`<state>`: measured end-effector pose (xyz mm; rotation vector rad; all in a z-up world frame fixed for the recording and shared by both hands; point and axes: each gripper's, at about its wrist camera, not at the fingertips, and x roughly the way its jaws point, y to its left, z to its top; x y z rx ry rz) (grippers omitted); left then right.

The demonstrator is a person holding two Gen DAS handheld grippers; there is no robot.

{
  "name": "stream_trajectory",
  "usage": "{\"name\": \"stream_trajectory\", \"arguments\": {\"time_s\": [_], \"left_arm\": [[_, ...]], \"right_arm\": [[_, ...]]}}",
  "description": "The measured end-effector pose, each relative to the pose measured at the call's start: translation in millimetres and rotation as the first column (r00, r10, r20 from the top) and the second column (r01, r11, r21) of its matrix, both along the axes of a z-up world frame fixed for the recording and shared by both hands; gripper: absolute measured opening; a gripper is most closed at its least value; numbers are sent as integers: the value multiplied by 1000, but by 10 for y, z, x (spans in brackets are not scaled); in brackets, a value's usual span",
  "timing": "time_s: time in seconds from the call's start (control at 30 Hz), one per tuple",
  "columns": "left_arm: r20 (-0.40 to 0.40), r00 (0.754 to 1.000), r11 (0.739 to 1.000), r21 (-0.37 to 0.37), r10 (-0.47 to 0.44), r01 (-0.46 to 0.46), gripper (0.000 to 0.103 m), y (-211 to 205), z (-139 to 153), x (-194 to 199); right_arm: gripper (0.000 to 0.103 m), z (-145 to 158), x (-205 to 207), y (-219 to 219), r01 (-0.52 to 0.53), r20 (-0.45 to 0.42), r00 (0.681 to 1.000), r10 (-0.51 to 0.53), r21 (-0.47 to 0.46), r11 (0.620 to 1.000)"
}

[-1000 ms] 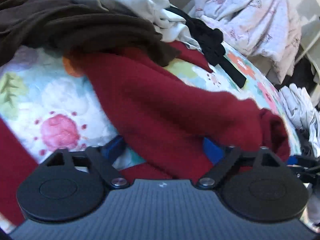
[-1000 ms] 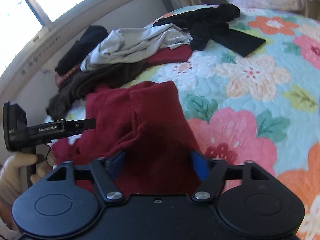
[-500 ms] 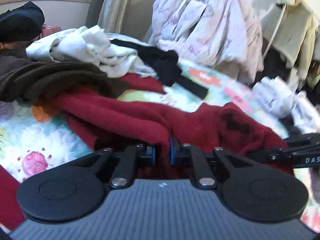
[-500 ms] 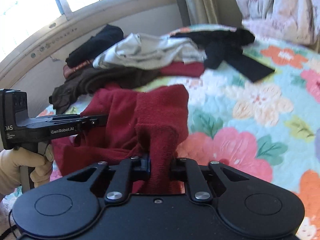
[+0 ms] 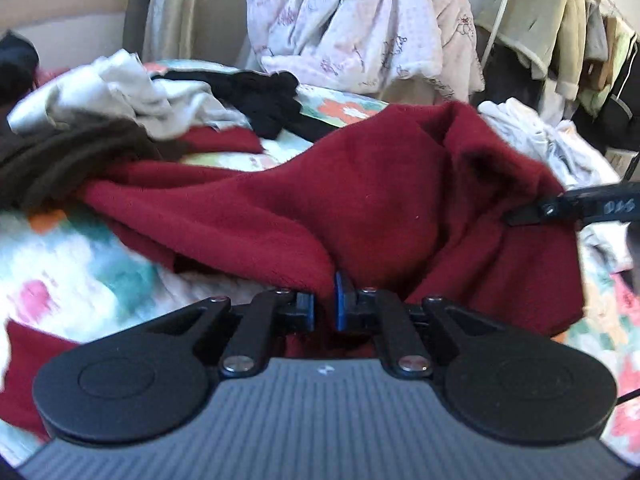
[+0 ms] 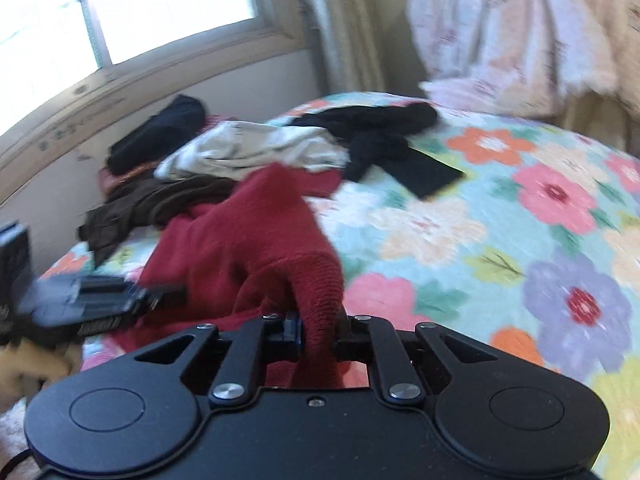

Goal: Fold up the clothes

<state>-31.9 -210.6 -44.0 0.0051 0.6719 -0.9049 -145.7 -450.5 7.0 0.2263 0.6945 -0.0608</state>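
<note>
Floral quilt (image 6: 500, 216) under scattered clothes (image 6: 256, 152)

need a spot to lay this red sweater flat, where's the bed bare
The flowered quilt is bare to the right of the red sweater and in front of the black garment. It is crowded by the window wall: brown garment and white garment pile together there.

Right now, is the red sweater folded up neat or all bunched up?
Bunched up, not folded. The red sweater hangs in loose wrinkles, pinched by the left gripper and right gripper above the flowery bedspread.
</note>
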Motion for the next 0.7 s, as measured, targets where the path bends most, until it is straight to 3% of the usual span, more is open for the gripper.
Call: {"name": "stream_trajectory", "arguments": {"time_s": [0.1,0.3,0.47,0.7], "left_arm": [[53,998,999,-19,-45,46,8,-63,133,-139],[49,994,993,-67,-96,99,8,-303,269,-282],[32,991,983,-124,-133,136,8,-471,411,-436],[63,976,974,-84,-207,212,8,-770,351,-714]], "right_arm": [[14,-38,-55,-34,31,-13,999,-31,-21,999],[14,92,-234,-142,86,6,996,-86,-56,995],[14,161,-448,-392,155,27,988,-154,-5,988],[14,117,-769,-582,197,30,980,-198,33,980]]}}
